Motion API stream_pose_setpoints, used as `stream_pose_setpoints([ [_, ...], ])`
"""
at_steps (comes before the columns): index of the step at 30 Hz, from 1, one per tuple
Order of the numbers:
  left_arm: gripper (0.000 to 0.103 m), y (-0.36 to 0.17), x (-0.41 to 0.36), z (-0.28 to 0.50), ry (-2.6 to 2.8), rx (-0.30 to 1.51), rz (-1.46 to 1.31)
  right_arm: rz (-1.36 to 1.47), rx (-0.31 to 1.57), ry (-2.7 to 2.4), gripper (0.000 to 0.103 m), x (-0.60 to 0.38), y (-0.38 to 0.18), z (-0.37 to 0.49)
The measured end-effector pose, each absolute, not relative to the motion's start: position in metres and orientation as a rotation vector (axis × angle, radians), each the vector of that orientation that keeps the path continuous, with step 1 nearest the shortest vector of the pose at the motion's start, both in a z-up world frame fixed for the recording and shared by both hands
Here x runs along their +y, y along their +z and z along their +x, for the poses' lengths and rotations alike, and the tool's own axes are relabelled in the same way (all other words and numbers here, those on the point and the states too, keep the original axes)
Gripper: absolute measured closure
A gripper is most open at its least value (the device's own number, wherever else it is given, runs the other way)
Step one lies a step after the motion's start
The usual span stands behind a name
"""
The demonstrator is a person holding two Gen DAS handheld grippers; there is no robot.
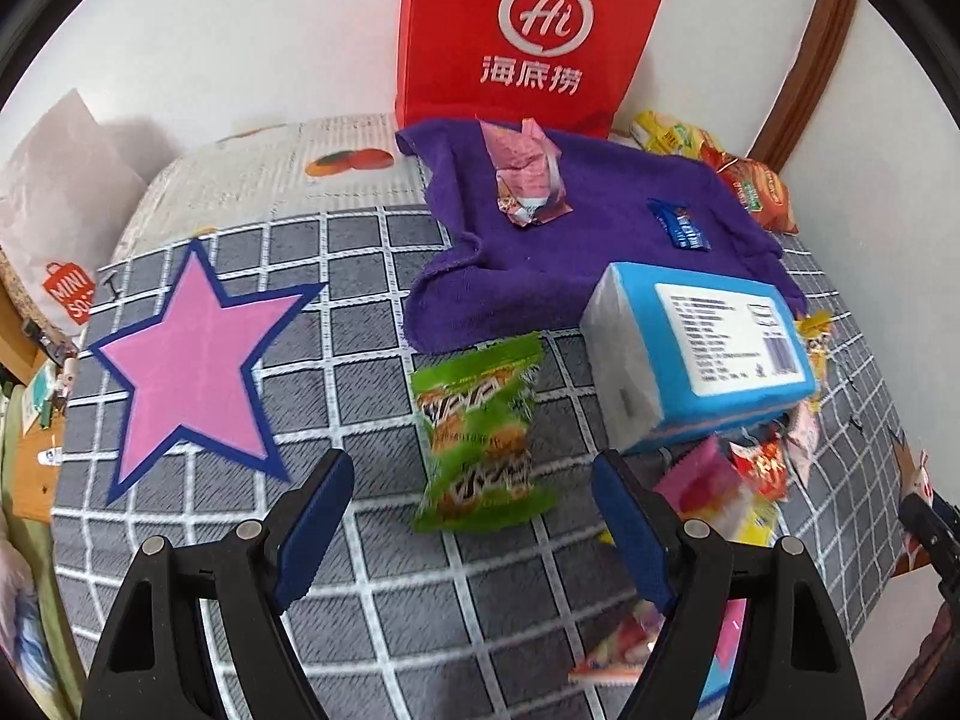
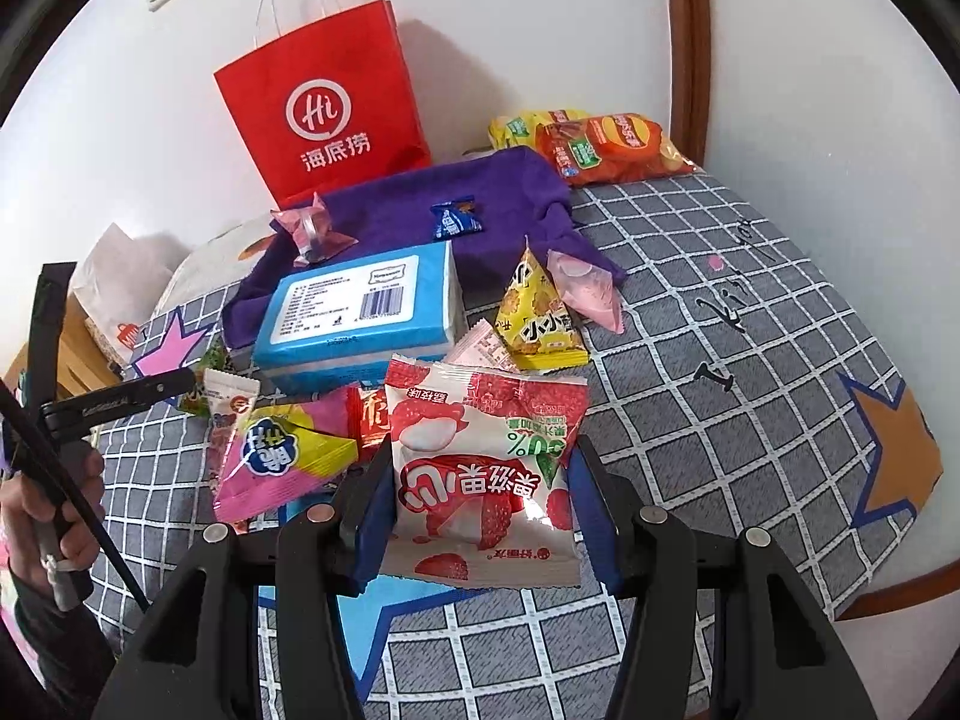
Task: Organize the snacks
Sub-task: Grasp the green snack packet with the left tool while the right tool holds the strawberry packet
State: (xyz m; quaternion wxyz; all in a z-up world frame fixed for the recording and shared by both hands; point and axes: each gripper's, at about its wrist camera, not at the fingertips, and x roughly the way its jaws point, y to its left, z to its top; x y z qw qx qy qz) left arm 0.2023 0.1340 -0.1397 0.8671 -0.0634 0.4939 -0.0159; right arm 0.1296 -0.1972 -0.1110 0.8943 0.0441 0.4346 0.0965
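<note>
In the left wrist view my left gripper (image 1: 474, 516) is open and empty, just above a green snack packet (image 1: 480, 432) that lies on the grey checked cloth (image 1: 372, 420) between and ahead of its fingertips. In the right wrist view my right gripper (image 2: 480, 480) is shut on a white-and-red lychee jelly packet (image 2: 480, 468), held above the cloth. A pile of small snacks lies nearby: a pink-yellow packet (image 2: 282, 456), a yellow triangular packet (image 2: 537, 318) and a pink pouch (image 2: 585, 288).
A blue tissue pack (image 1: 702, 354) lies on a purple towel (image 1: 576, 228), which also carries a pink wrapper (image 1: 528, 180) and a blue candy (image 1: 681, 225). A red paper bag (image 1: 528, 30) stands at the wall. Chip bags (image 2: 606, 144) lie far right. A pink star (image 1: 192, 366) marks the cloth.
</note>
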Motion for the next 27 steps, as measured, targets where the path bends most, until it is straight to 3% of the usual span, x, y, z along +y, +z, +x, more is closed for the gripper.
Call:
stream_pose_setpoints([
  [7,0.027,-0.164,0.133,0.227,-0.056,1.067,-0.134,0.105,0.935,0.192,0.049,-0.195,-0.126,0.147],
  [8,0.030,-0.167,0.132,0.229,-0.054,1.072,-0.129,0.105,0.933,0.186,0.049,-0.195,-0.127,0.149],
  [10,0.053,-0.174,0.133,0.234,-0.039,1.092,-0.139,0.101,0.942,0.188,0.049,-0.193,-0.130,0.152],
  [11,0.057,-0.177,0.134,0.235,-0.058,1.101,-0.157,0.105,0.946,0.195,0.049,-0.192,-0.131,0.153],
  [15,0.061,-0.173,0.137,0.228,-0.063,1.071,-0.167,0.100,0.954,0.218,0.049,-0.187,-0.134,0.154],
  [27,0.061,-0.131,0.127,0.156,-0.134,1.010,-0.156,0.081,0.954,0.303,0.049,-0.164,-0.134,0.128],
])
